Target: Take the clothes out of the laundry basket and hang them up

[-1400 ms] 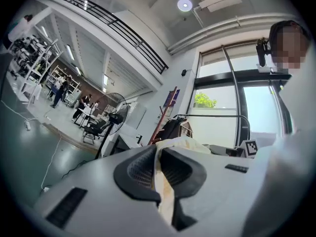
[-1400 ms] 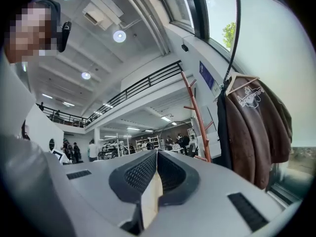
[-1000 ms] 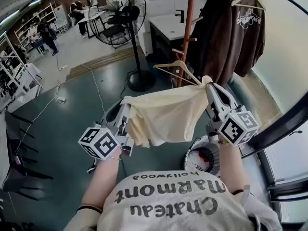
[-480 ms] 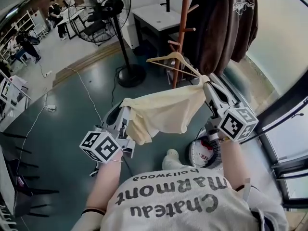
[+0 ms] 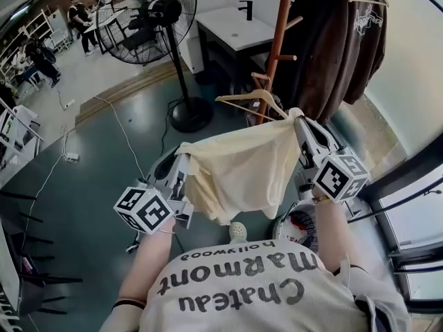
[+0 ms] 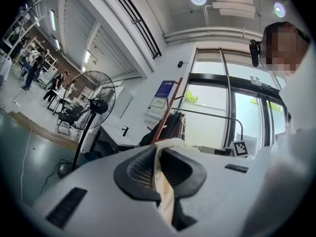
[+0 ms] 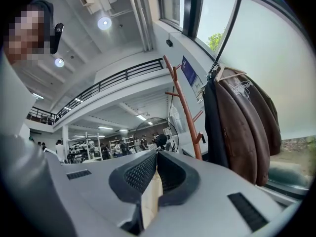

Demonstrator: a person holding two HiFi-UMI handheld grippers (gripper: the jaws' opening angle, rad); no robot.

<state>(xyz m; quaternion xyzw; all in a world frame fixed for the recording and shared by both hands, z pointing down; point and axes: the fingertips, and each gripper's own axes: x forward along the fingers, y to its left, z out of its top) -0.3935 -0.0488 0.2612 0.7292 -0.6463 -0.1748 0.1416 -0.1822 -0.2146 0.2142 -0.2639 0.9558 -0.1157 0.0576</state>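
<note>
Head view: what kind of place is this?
Likely an open lab or workshop hall, not a home: storage shelving and people at desks in the back, plus a large pedestal fan on the bare floor.

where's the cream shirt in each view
Head view: the cream shirt is at centre, stretched between the left gripper and the right gripper.
Left gripper view: a fold of it is pinched in the jaws, bottom centre.
Right gripper view: a fold of it is pinched in the jaws, bottom centre.
Shared landmark: the orange coat stand, beyond the shirt in all three.
</note>
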